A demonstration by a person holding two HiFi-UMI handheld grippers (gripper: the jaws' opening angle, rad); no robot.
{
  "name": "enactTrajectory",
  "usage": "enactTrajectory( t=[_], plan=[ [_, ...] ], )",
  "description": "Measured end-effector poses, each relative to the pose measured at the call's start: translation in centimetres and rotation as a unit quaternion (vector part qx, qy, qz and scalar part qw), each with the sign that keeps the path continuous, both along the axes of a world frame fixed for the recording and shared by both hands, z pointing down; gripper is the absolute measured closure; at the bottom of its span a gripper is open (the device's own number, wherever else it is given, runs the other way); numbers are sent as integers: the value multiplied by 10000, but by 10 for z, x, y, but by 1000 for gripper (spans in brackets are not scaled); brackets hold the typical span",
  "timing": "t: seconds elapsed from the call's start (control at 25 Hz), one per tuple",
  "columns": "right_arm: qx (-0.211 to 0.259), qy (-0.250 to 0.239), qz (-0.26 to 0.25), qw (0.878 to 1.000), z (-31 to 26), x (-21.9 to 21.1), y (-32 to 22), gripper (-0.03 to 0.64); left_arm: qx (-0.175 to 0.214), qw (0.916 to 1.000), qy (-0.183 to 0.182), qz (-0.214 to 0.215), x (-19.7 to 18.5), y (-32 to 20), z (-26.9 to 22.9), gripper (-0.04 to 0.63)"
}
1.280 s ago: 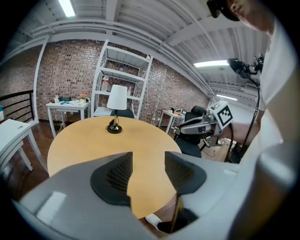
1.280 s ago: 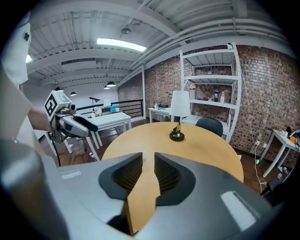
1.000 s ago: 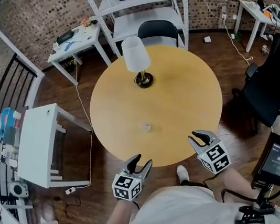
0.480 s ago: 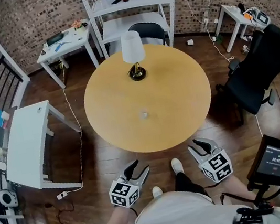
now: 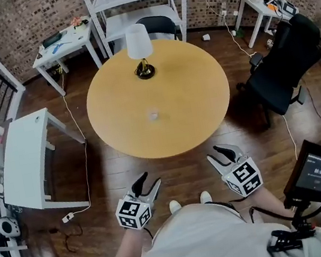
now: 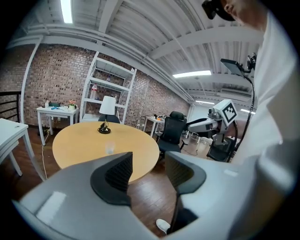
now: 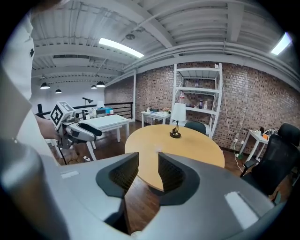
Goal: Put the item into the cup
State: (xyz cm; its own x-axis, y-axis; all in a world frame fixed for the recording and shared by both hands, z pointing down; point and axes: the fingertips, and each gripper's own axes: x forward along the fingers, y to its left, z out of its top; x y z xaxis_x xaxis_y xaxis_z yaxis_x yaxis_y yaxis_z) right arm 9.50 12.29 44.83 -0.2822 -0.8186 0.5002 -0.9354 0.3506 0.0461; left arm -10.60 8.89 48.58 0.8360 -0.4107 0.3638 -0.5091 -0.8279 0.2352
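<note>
Head view looks steeply down on a person standing back from a round yellow table, a claw in each hand held over the wooden floor, clear of the table's near edge. A small clear cup stands alone near the middle of the tabletop, well apart from a white-shaded lamp at the far side. The left gripper has its jaws spread with nothing but floor and table edge showing between them. The right gripper has just been opening its jaws, and they too frame only bare air and the table beyond. No loose item lies anywhere on the tabletop, and the cup is too small and too far off to tell whether anything sits inside it. With both claws empty and held away from the table, this looks like a moment on either side of the actual placing rather than the placing itself: either the item is already in the cup or it has yet to be picked up from somewhere out of sight. If work remains, the next move calls for finding the item, closing one claw on it, coming in to the table and releasing squarely over the cup's narrow mouth, gently enough not to knock the light cup over.
</note>
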Motion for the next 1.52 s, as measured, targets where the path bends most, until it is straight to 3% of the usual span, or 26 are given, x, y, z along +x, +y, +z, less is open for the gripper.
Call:
enactTrajectory(
  t=[0.2, 0.68, 1.52],
  plan=[
    [101, -31, -33, 9999, -14, 7, 0, 483, 32, 9999, 98, 46, 17, 9, -16, 410],
    [36, -172, -291, 9994, -10, 38, 11, 492, 46, 9997, -204, 95, 68, 28, -20, 410],
    [-125, -36, -518, 9986, 2, 32, 17, 505, -16, 9995, -292, 78, 75, 34, -12, 410]
  ],
)
